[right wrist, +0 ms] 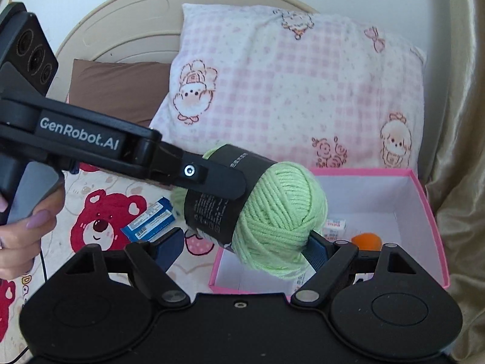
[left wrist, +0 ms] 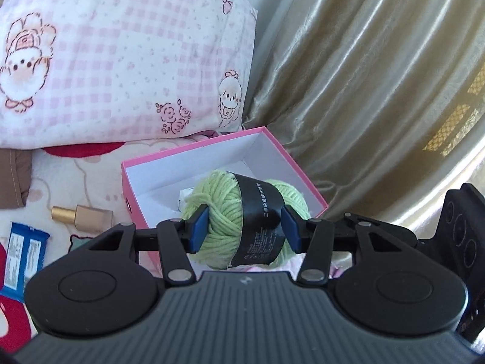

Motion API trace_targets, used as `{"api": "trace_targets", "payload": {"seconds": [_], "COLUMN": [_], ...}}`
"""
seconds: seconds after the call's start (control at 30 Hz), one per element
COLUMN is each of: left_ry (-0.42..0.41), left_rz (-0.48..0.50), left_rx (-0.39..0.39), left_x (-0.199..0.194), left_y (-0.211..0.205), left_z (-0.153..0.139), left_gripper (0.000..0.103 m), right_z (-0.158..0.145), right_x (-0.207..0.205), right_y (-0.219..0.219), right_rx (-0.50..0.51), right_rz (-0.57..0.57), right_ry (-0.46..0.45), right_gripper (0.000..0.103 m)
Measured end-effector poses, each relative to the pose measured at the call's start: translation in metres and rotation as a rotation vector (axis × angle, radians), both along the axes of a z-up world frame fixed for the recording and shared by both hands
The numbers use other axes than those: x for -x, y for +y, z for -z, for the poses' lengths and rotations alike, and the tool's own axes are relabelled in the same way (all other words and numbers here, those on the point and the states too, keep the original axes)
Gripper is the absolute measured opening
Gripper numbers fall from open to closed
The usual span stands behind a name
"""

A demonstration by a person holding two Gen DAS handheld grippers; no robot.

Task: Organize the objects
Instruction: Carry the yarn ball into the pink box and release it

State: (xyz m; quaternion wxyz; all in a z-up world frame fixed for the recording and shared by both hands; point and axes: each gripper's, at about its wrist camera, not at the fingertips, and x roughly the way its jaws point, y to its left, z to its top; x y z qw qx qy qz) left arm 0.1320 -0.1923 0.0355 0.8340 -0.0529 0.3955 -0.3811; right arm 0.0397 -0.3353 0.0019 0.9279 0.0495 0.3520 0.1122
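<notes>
The left gripper (left wrist: 245, 227) is clamped on a ball of light green yarn (left wrist: 242, 221), its blue pads (left wrist: 198, 226) pressing the sides beside the black paper band (left wrist: 257, 221), and holds it above the open pink box (left wrist: 303, 179) on the bed. The right gripper (right wrist: 242, 247) hangs below with its jaws apart, gripping nothing. The yarn looks light and squashy, so it likely wants a firm grip across the banded middle.

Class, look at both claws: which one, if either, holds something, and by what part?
The left claw grips the green yarn ball across its middle, one pad on bare yarn, the other on its black label, above the pink box. The right claw is open, empty.
</notes>
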Motion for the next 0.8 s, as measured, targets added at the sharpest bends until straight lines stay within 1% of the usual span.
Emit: {"api": "trace_targets", "payload": {"seconds": [0.03, 0.07, 0.1, 0.17, 0.2, 0.23, 0.33, 0.43, 0.47, 0.53, 0.63, 0.73, 0.8], "left_ry": [-0.002, -0.004, 0.001, 0.029, 0.055, 0.08, 0.12, 0.177, 0.195, 0.21, 0.197, 0.159, 0.152], "left_rz": [0.006, 0.01, 0.009, 0.033, 0.028, 0.02, 0.009, -0.022, -0.027, -0.033, -0.009, 0.023, 0.024], "left_rx": [-0.009, -0.024, -0.039, -0.067, -0.084, -0.092, -0.123, -0.14, -0.134, -0.149, -0.197, -0.216, -0.236], "left_x": [-0.005, -0.012, -0.019, -0.033, -0.042, -0.05, -0.069, -0.084, -0.086, -0.089, -0.094, -0.094, -0.097], "left_y": [-0.005, -0.01, -0.015, -0.025, -0.03, -0.035, -0.047, -0.054, -0.054, -0.055, -0.064, -0.071, -0.075], "left_z": [0.001, 0.003, 0.005, 0.012, 0.018, 0.023, 0.042, 0.058, 0.062, 0.068, 0.076, 0.079, 0.082], "left_gripper": [0.049, 0.049, 0.049, 0.049, 0.049, 0.049, 0.049, 0.049, 0.049, 0.049, 0.049, 0.047, 0.047], "right_z": [0.005, 0.011, 0.016, 0.029, 0.037, 0.044, 0.064, 0.078, 0.081, 0.083, 0.09, 0.099, 0.102], "right_x": [-0.004, -0.005, -0.009, -0.019, -0.024, -0.03, -0.046, -0.059, -0.061, -0.065, -0.073, -0.081, -0.085], "right_y": [-0.002, -0.005, -0.007, -0.015, -0.02, -0.025, -0.038, -0.044, -0.043, -0.037, -0.035, -0.036, -0.036], "right_rx": [-0.023, -0.043, -0.062, -0.116, -0.148, -0.177, -0.245, -0.301, -0.305, -0.271, -0.245, -0.25, -0.267], "right_rz": [-0.004, -0.004, -0.004, 0.018, 0.034, 0.049, 0.094, 0.129, 0.135, 0.122, 0.106, 0.119, 0.128], "right_ry": [0.024, 0.045, 0.065, 0.119, 0.146, 0.171, 0.23, 0.294, 0.314, 0.333, 0.361, 0.389, 0.404], "right_gripper": [0.084, 0.081, 0.075, 0.07, 0.066, 0.063, 0.059, 0.056, 0.056, 0.056, 0.056, 0.055, 0.055]}}
